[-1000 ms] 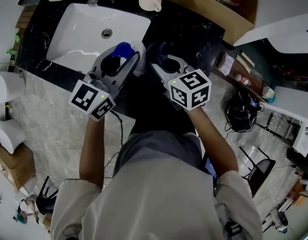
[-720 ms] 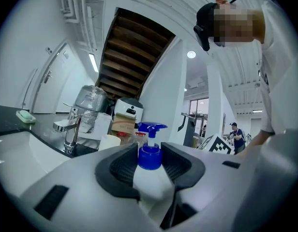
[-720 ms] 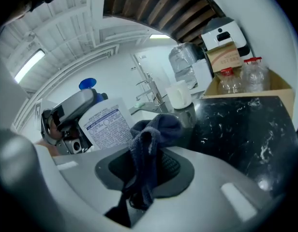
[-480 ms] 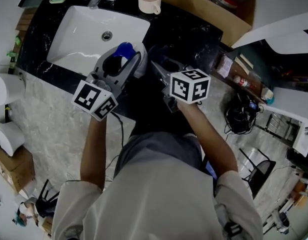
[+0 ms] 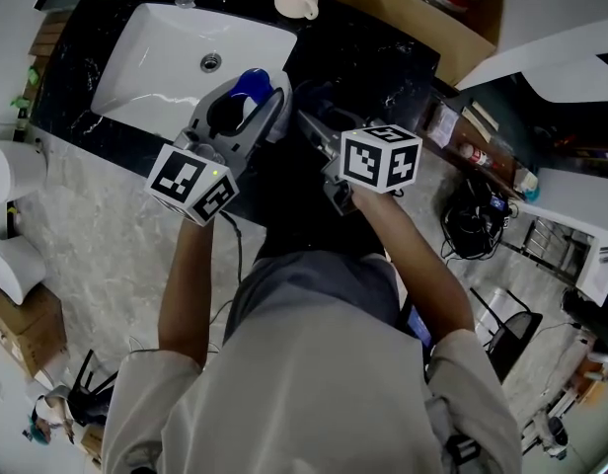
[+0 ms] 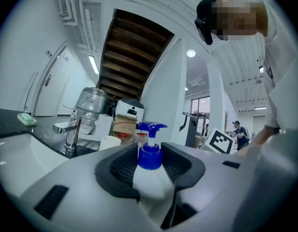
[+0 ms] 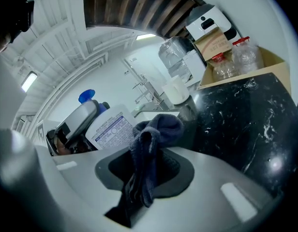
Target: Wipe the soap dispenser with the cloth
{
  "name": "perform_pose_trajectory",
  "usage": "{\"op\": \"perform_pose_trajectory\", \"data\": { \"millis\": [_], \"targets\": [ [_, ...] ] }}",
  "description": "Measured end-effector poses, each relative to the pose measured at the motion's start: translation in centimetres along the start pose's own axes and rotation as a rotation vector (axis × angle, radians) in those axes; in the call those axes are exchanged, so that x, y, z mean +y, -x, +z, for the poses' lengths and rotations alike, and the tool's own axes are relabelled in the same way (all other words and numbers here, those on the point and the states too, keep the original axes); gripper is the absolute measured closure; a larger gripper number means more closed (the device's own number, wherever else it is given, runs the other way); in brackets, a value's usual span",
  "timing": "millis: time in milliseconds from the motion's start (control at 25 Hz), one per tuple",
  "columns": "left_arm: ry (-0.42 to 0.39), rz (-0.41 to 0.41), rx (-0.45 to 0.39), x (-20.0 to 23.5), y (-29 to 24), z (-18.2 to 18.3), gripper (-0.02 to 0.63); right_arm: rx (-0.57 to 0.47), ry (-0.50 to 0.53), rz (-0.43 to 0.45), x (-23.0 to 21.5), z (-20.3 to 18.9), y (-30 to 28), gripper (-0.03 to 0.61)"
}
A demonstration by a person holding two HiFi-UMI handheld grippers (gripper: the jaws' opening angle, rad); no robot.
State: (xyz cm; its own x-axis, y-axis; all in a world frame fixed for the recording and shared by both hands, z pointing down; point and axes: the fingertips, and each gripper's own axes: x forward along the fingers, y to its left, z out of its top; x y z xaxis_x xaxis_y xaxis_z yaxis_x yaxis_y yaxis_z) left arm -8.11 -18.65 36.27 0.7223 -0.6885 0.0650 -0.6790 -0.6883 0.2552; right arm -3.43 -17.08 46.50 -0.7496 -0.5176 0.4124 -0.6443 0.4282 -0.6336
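**Dispenser held at basin corner, cloth beside it**

I take the white rectangular sink basin as my reference. The left gripper is clamped on the white plastic soap dispenser with a blue pump top, holding it at the basin's near right corner. The padded jaws press on the shoulder of the bottle, just under the blue collar. I judge the bottle's long axis to be roughly upright, pump uppermost.

The right gripper sits on the side of the dispenser away from the basin, over the black marbled counter. It grips a dark blue terry cloth, whose bunched end stands proud of the jaws.

In the right gripper view the bottle's printed label lies up and to the left of the cloth, very near it. I cannot confirm contact there. The right gripper is the nearer free tool, so the coming stroke depends on carrying the cloth leftward onto the label face, then along the bottle's length. Wiping looks barely begun.
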Motion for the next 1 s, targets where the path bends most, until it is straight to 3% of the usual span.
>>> {"op": "perform_pose_trajectory", "data": {
  "millis": [360,680,1000],
  "targets": [
    [-0.001,0.014,-0.017,0.1,0.1,-0.1,0.465,0.041,0.077,0.054,2.4,0.7,1.0,0.5],
    [0.039,0.027,-0.031,0.4,0.1,-0.1,0.465,0.009,0.088,0.09,4.2,1.9,1.9,0.5],
    [-0.009,0.041,-0.021,0.2,0.0,-0.3,0.469,-0.032,0.076,0.132,5.7,3.0,2.8,0.501]
  ]
}}
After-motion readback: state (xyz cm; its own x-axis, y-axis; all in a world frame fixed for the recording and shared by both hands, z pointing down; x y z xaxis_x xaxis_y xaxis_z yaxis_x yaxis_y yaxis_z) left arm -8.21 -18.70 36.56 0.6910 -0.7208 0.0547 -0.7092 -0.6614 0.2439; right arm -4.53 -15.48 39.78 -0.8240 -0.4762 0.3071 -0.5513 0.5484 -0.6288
